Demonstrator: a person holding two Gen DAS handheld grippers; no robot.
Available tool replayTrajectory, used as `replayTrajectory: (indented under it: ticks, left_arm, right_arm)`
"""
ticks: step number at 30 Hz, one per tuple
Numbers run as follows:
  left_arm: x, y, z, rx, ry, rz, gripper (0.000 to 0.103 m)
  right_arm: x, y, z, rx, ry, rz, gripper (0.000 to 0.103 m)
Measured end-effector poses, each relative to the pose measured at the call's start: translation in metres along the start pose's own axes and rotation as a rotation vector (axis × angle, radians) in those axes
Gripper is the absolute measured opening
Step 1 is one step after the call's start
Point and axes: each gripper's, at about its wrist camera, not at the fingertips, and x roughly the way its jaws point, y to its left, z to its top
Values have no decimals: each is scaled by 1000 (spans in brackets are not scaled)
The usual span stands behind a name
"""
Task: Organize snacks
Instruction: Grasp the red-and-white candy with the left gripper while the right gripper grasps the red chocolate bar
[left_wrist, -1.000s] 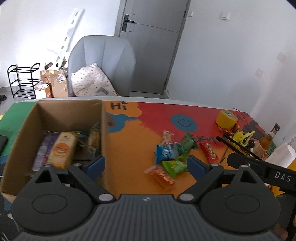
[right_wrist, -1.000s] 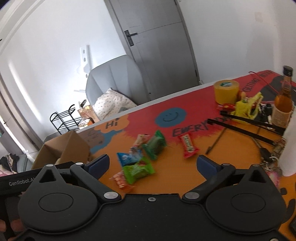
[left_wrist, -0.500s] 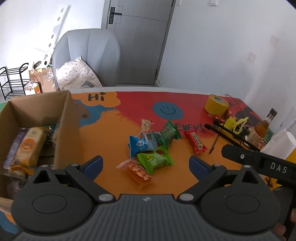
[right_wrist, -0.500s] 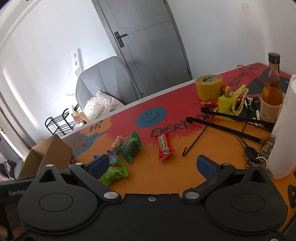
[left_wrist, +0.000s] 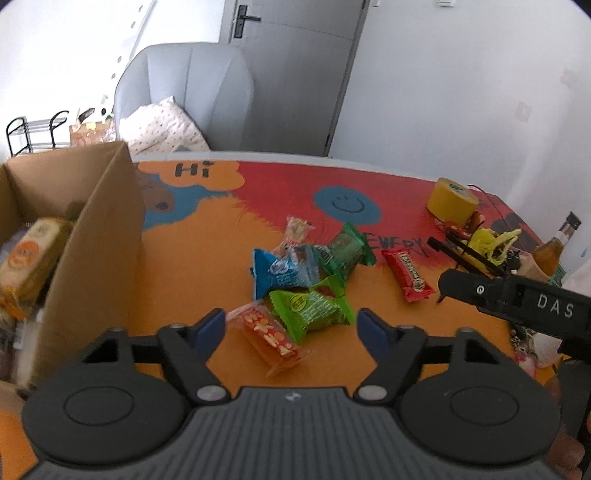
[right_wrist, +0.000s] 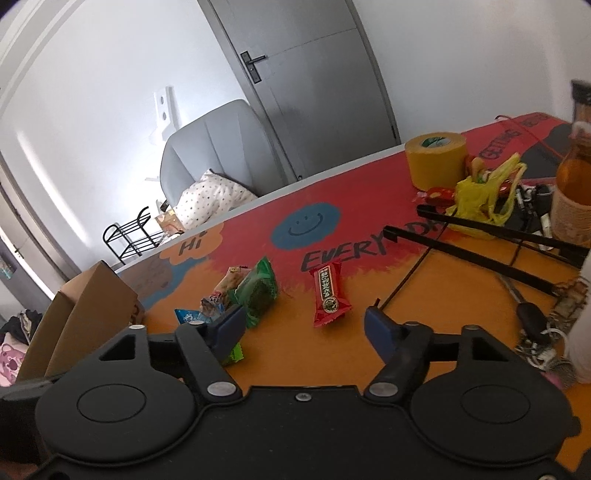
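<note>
The left tool (left_wrist: 290, 325) closes, unclenched, around a light-green foil snack packet (left_wrist: 314, 304); the right tool (right_wrist: 304, 325) closes, empty, near a red wrapped bar (right_wrist: 328, 293).

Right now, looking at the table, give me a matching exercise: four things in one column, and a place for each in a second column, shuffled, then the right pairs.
Things:
1. red snack bar
2. orange packet
3. yellow tape roll
4. biscuit pack

Places:
A. inside the cardboard box
B. lying alone, right of the snack pile
C. nearest the left gripper, at the pile's front edge
D. far right of the table, by the yellow bag

Pairs: 1-B, 2-C, 3-D, 4-A
</note>
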Motion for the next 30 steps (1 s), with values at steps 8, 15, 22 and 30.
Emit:
replayTrajectory:
  ticks: [8, 15, 22, 30]
  left_arm:
    - [25, 9, -5, -50, 35, 44, 53]
    - [37, 15, -4, -65, 30, 77, 31]
    - [35, 31, 8, -116, 5, 82, 20]
    - [39, 34, 16, -128, -8, 64, 20]
  right_arm:
    - [22, -2, 3, -2, 28, 10, 61]
    - [35, -2, 7, -3, 38, 4, 61]
    - [49, 2, 11, -20, 38, -29, 61]
    - [68, 4, 13, -27, 47, -100, 37]
